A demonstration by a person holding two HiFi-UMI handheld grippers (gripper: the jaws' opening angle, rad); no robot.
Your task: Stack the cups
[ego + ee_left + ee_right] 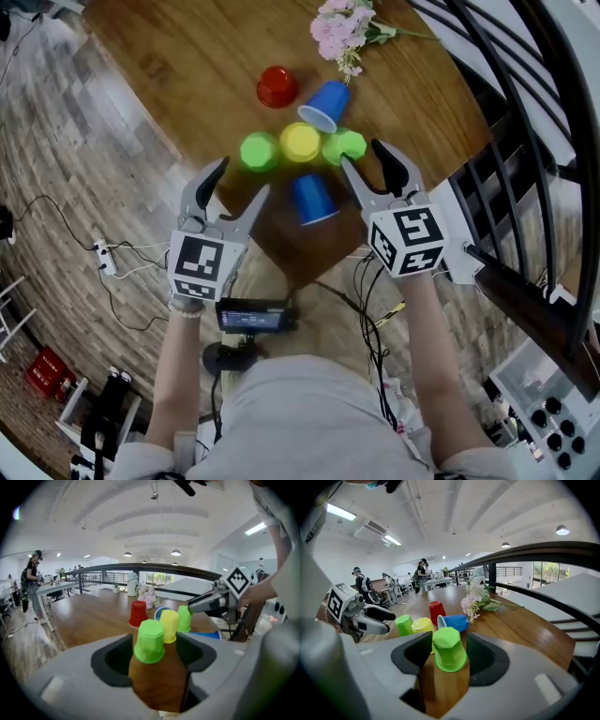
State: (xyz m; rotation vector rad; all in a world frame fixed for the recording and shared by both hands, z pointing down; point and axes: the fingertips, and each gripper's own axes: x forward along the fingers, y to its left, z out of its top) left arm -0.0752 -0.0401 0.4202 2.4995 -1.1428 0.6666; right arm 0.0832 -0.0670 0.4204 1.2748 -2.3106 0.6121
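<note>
Several plastic cups stand upside down in a row on the wooden table [187, 66]: a green cup [258, 151], a yellow cup [300, 142] and a second green cup [344, 146]. Behind them are a red cup [277, 86], also upside down, and a blue cup [324, 105] on its side. Another blue cup [312, 199] lies on its side near the front edge. My left gripper [244, 177] is open, with the first green cup [149, 641] just ahead between its jaws, untouched. My right gripper [361, 153] is open around the second green cup [449, 648], with gaps on both sides.
A bunch of pink flowers [342, 28] lies at the back of the table. A dark metal railing [525, 112] runs close along the right. The table's front corner [300, 272] is just below the grippers, with cables on the floor beneath. People stand at desks far off.
</note>
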